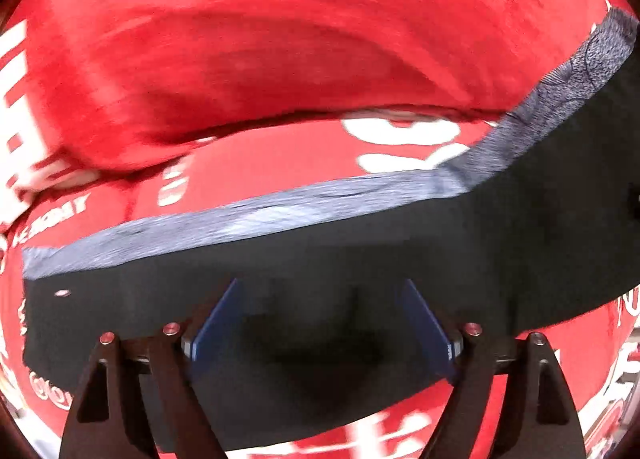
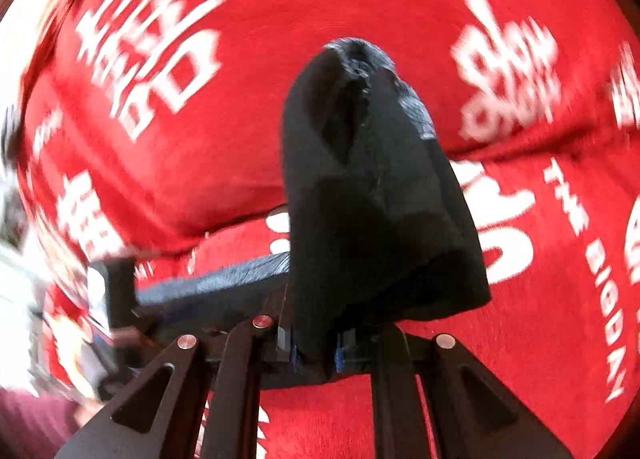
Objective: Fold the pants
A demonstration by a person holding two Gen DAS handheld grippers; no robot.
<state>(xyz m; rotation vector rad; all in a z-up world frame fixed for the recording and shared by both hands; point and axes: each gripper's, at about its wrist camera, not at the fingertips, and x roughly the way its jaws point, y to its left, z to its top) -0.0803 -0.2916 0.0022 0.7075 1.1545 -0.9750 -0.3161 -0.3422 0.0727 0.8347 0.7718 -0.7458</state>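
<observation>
Black pants (image 1: 360, 259) with a grey waistband edge (image 1: 248, 215) lie across a red cloth with white lettering (image 1: 280, 39). In the left wrist view my left gripper (image 1: 320, 323) is open, its blue pads (image 1: 218, 327) spread wide over the black fabric. In the right wrist view my right gripper (image 2: 314, 347) is shut on the pants (image 2: 372, 199), which rise in a bunched fold from between the fingers. The left gripper (image 2: 116, 299) shows blurred at the left, by the pants' grey edge.
The red cloth (image 2: 520, 299) covers the whole surface and has a raised wrinkle across the middle (image 1: 240, 131). A maroon sleeve (image 2: 28, 423) shows at the bottom left of the right wrist view.
</observation>
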